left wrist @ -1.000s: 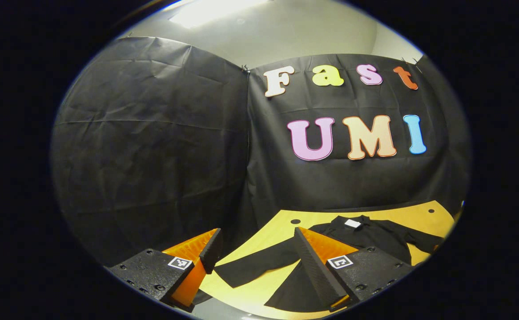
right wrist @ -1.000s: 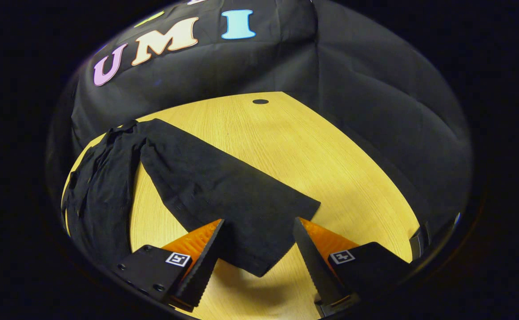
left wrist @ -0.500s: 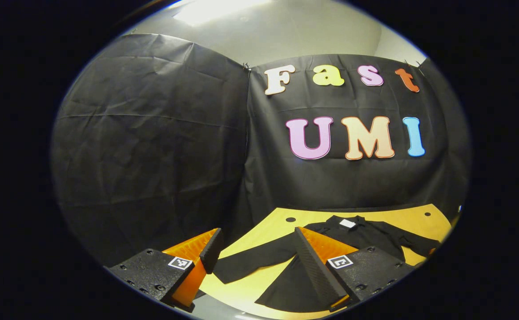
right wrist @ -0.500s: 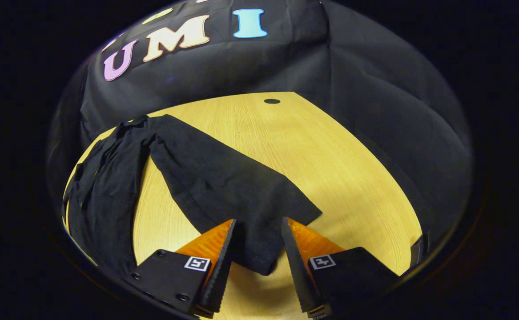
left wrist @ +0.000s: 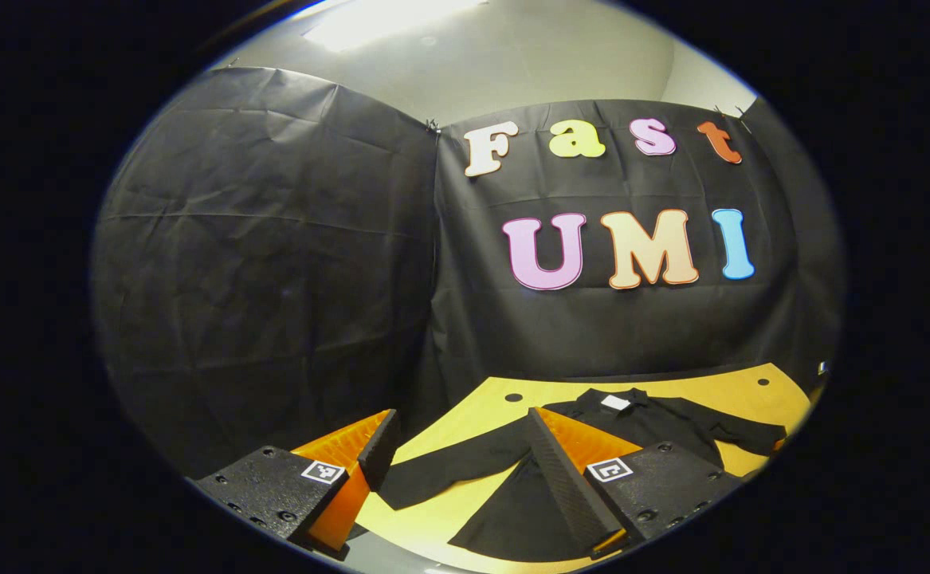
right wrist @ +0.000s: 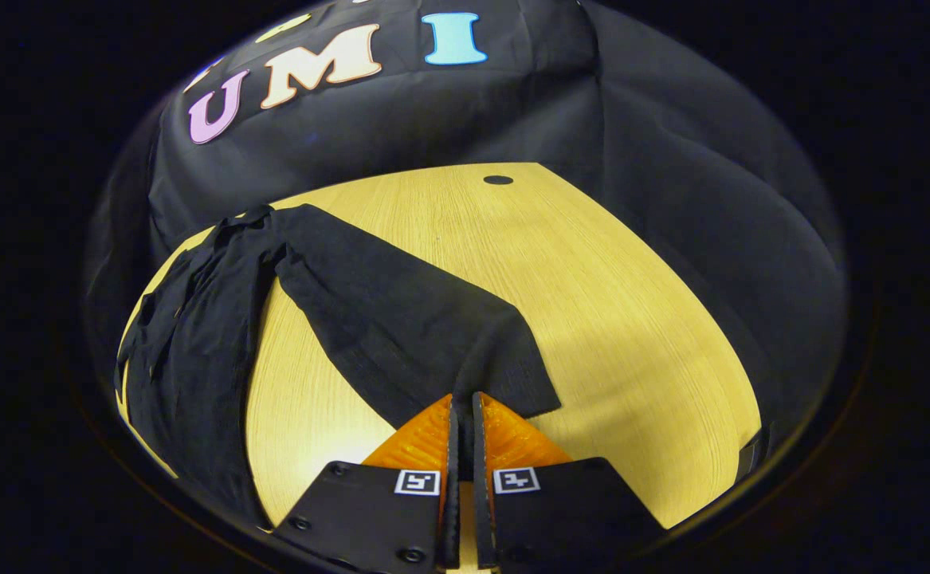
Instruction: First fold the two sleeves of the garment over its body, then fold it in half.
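Note:
A black long-sleeved garment (left wrist: 656,422) lies spread on the yellow wooden table (right wrist: 560,263), collar toward the booth wall. In the right gripper view one sleeve (right wrist: 401,319) runs from the shoulder toward me, and my right gripper (right wrist: 462,402) is shut on its cuff, the cloth puckered between the fingers. The garment's body (right wrist: 194,343) lies at the left. In the left gripper view my left gripper (left wrist: 457,446) stands open above the table's near edge, over the other sleeve (left wrist: 449,470), without touching it.
Black cloth walls close the table in at the back and on both sides. Small dark holes (right wrist: 498,179) (left wrist: 513,397) mark the tabletop near its far edge. Bare wood lies to the right of the held sleeve.
My right gripper went from open around the sleeve cuff to shut on it, pinching the cloth. The left gripper drifted slightly and stayed open.

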